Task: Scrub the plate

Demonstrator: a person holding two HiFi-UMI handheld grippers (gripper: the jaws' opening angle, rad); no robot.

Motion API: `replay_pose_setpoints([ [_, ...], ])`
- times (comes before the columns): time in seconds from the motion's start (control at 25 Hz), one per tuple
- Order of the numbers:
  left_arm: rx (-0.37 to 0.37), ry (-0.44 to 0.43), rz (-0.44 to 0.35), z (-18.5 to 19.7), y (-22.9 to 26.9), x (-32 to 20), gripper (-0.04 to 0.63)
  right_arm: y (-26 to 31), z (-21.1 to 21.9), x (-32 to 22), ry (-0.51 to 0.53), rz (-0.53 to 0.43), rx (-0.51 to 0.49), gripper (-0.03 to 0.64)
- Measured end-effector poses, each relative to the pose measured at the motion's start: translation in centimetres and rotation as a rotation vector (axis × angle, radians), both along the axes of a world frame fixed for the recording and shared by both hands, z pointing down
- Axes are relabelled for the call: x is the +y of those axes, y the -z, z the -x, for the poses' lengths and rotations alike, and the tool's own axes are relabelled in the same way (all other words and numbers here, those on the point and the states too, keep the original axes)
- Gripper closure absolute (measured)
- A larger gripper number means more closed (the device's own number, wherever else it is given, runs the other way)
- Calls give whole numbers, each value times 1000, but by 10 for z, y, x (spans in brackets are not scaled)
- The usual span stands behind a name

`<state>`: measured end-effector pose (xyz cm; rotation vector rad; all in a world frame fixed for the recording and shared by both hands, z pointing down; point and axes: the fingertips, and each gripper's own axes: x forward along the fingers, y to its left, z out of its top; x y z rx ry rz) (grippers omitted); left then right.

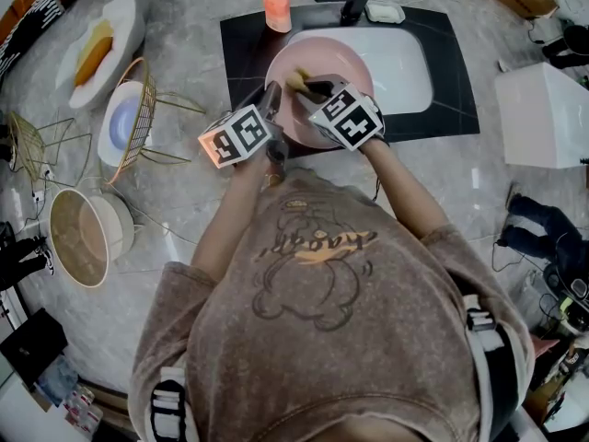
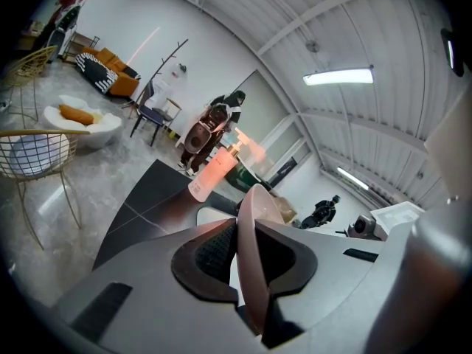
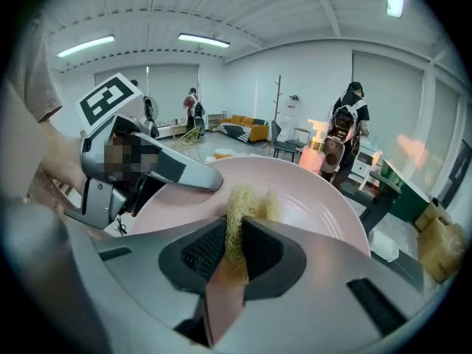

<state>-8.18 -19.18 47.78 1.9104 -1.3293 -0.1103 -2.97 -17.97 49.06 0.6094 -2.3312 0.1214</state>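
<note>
Head view, upper centre: plate (image 1: 322, 63) over left part of sink (image 1: 405, 63); left gripper (image 1: 273, 104) at plate's lower-left rim; left gripper view: fingers (image 2: 210, 253) clenched on the rim, plate edge-on between them; right gripper (image 1: 306, 85) over plate face; right gripper view: fingers (image 3: 203, 253) grasping sponge (image 3: 240, 201); sponge tip touching plate face near its middle; soap bottle (image 1: 276, 5) on counter (image 1: 184, 201), top of frame, just beyond plate.

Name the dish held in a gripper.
The pink plate over the sink, its rim clamped by the left gripper. The white plate, basket bowl and tan bowl sit on the counter.
</note>
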Motion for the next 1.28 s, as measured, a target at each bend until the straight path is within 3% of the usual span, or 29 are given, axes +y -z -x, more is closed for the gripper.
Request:
replay_pose_setpoints([
  [0.68, 26, 30, 25, 13, -9, -1, 548, -29, -62, -29, -139, 35, 74, 558],
  [1.28, 20, 79, 56, 32, -24, -3, 549, -39, -69, -1, -120, 87, 60, 558],
])
